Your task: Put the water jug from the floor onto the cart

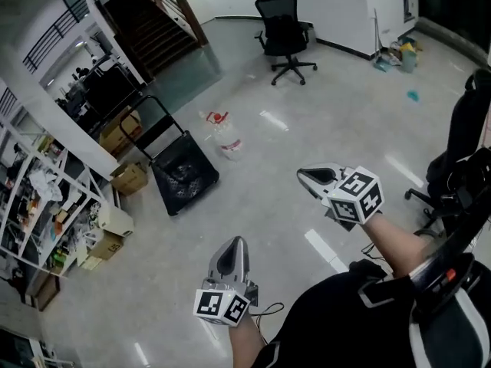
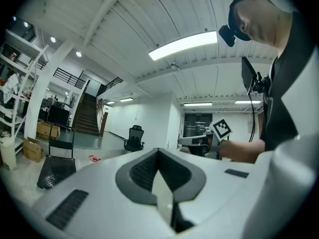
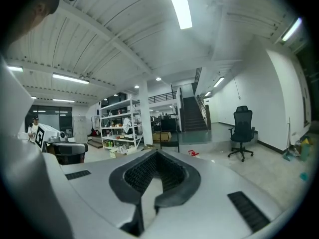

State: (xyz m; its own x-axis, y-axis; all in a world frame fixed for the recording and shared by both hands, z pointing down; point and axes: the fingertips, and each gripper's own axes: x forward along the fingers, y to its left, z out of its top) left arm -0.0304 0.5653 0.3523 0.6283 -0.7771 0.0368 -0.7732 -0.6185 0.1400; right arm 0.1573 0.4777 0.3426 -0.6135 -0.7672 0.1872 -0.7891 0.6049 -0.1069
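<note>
The water jug (image 1: pixel 229 139), clear with a red handle, lies on the grey floor just right of the black platform cart (image 1: pixel 182 173), whose handle stands upright. My left gripper (image 1: pixel 233 242) is shut and empty, low in the head view, well short of the cart. My right gripper (image 1: pixel 305 176) is also shut and empty, to the right of the jug and apart from it. In the left gripper view the cart (image 2: pixel 54 170) and the jug's red handle (image 2: pixel 93 159) lie far ahead of the jaws. The right gripper view shows the jug (image 3: pixel 193 153) in the distance.
A black office chair (image 1: pixel 285 31) stands beyond the jug. Shelving with clutter (image 1: pixel 34 205) and cardboard boxes (image 1: pixel 129 178) line the left side by a white pillar. Another dark chair (image 1: pixel 460 159) is at the right edge. Stairs (image 1: pixel 146 21) rise at the back left.
</note>
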